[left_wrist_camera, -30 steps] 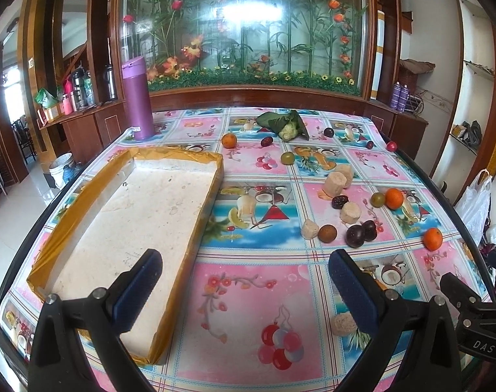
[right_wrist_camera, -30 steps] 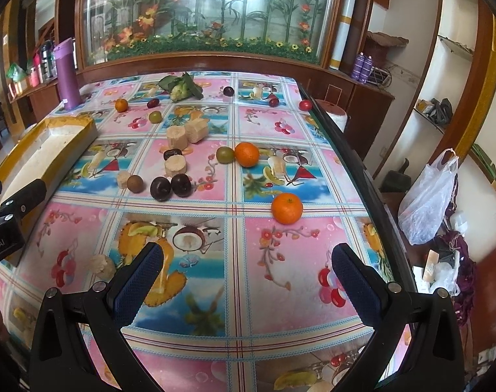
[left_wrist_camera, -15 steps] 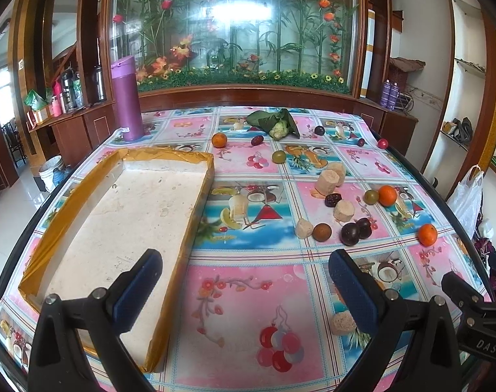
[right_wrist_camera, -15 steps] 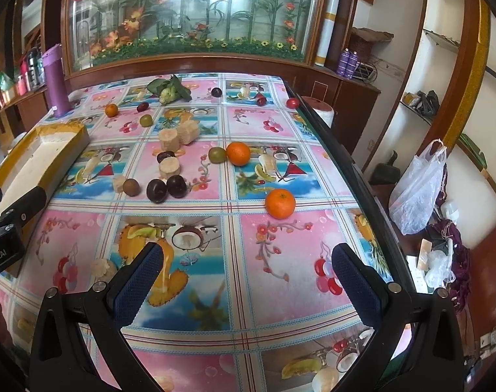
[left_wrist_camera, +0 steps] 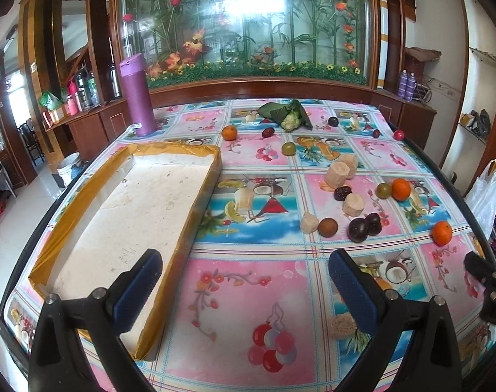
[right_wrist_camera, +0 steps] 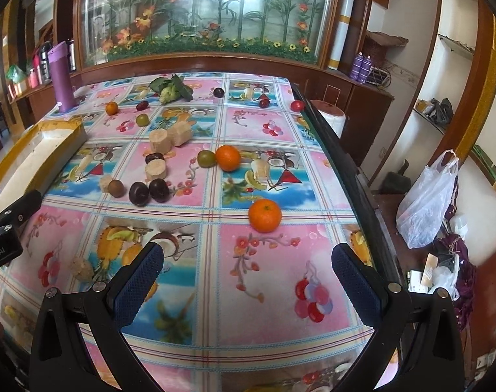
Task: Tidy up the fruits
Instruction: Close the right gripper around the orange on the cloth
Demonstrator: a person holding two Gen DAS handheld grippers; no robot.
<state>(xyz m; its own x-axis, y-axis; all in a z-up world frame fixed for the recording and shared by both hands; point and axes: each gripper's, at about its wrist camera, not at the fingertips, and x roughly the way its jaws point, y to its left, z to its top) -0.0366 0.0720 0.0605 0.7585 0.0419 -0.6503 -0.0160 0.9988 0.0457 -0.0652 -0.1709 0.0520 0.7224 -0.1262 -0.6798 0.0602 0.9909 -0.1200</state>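
My left tongs (left_wrist_camera: 244,289) stand wide and hold nothing, hovering above the desk (left_wrist_camera: 248,294) just right of the tray (left_wrist_camera: 117,215). My right tongs (right_wrist_camera: 248,281) are likewise wide and hold nothing. Finding: no fruit is in the tray; all lies loose on the desk to the tray's right. The near orange (right_wrist_camera: 264,215) sits closest ahead of my right tongs, apart from its neighbours. Further from the tray's right wall are two dark plums (right_wrist_camera: 149,191), a second orange (right_wrist_camera: 227,158) touching a green fruit (right_wrist_camera: 206,158), and pale cut blocks (right_wrist_camera: 163,140). Judgement: the near orange is the sensible first pick; I should straddle it squarely at its widest part and close gently, since it may roll. The desk carries a glossy printed cloth. Beyond the tray's far end stands a purple flask (left_wrist_camera: 136,94), and behind it a glass flower panel (left_wrist_camera: 244,23)
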